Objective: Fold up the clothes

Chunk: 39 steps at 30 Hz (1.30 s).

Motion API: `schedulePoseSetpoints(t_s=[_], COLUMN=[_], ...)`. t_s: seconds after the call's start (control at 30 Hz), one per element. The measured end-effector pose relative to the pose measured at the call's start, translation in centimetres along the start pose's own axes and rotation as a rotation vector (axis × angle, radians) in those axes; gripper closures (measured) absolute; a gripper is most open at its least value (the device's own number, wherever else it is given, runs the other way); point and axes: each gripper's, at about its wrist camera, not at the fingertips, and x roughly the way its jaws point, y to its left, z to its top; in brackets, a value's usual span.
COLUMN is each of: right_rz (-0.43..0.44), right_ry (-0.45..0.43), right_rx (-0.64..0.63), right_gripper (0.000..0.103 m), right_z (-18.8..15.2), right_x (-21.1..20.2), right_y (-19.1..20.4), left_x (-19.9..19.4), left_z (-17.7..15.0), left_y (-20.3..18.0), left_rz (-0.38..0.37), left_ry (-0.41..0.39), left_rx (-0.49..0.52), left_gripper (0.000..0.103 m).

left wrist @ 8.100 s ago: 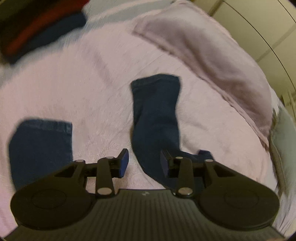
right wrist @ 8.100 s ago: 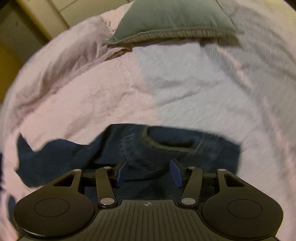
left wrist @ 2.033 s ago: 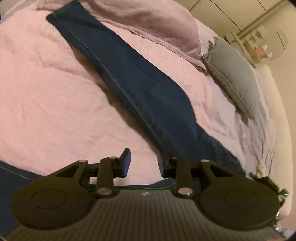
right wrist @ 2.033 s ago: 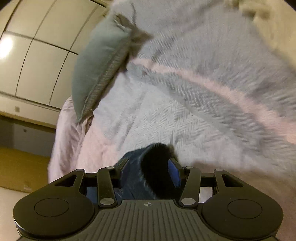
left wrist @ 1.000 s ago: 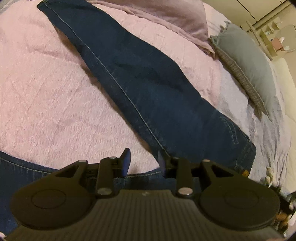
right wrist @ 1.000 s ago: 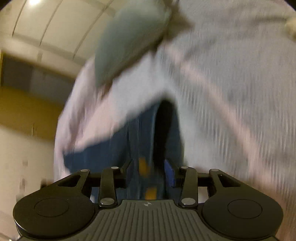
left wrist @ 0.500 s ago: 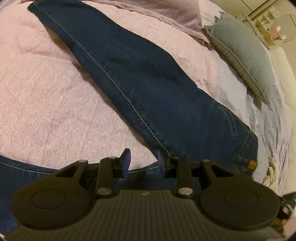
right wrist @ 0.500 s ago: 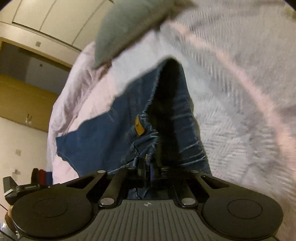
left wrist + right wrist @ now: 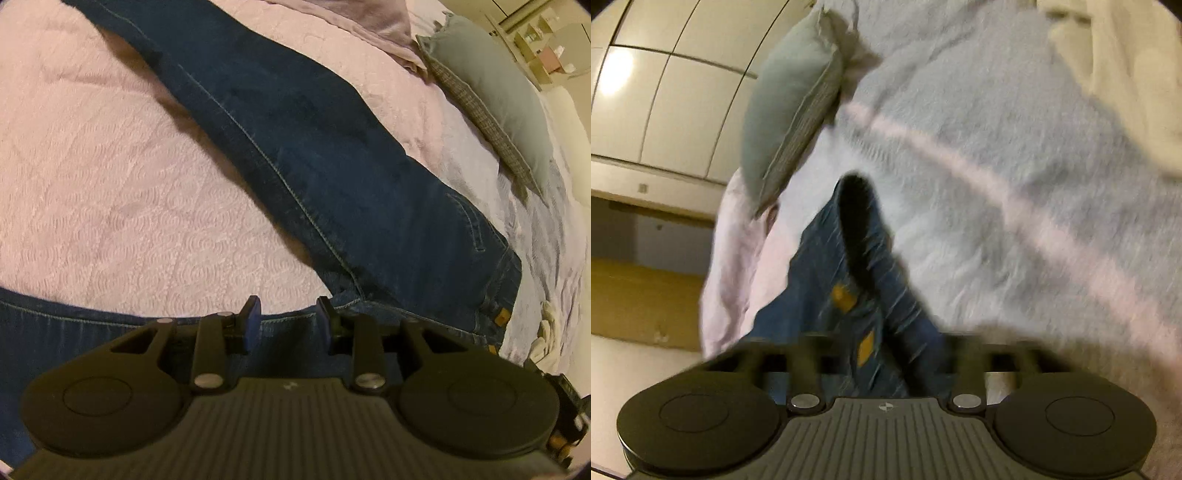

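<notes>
Dark blue jeans (image 9: 303, 155) are spread on the pink bedspread (image 9: 110, 192), one leg running toward 11 o'clock, waistband at 4 o'clock. Left gripper (image 9: 288, 317) is held with fingers parted over the inseam edge, nothing pinched. Right gripper (image 9: 882, 354) is blurred; its grip cannot be told, though denim lies between its fingers. Grey-green pillow (image 9: 491, 85) is seen at 2 o'clock.

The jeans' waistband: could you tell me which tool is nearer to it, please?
Right. The waistband lies within the blurred right tool; the left tool sits at the crotch seam, farther along.
</notes>
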Motion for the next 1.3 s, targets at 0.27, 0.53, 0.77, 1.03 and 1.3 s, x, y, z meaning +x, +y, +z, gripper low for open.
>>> schedulePoseSetpoints(t_s=[0.27, 0.53, 0.77, 1.03, 1.3], right_rz=[0.092, -0.104, -0.269, -0.372, -0.26], right_ry=[0.205, 0.127, 0.084, -0.089, -0.158], right_rx=[-0.143, -0.317, -0.175, -0.102, 0.318], right_gripper=[0.091, 0.103, 0.102, 0.061, 0.046], right_z=[-0.7, -3.1, -4.2, -5.3, -13.6], right_x=[5.8, 2.5, 6.5, -1.9, -8.3], right_y=[0.1, 5.6, 1.1, 2.6, -2.0], left_x=[-0.6, -1.3, -1.6, -4.5, -10.2], left_z=[-0.6, -1.6, -2.2, -3.8, -6.3], left_y=[0.3, 1.5, 2.9, 9.1, 19.3], left_rz=[0.009, 0.027, 0.046, 0.128, 0.259], left_ry=[-0.011, -0.017, -0.025, -0.049, -0.121], left_rx=[0.02, 0.005, 0.007, -0.066, -0.2], left_gripper=[0.076, 0.076, 0.076, 0.076, 0.074])
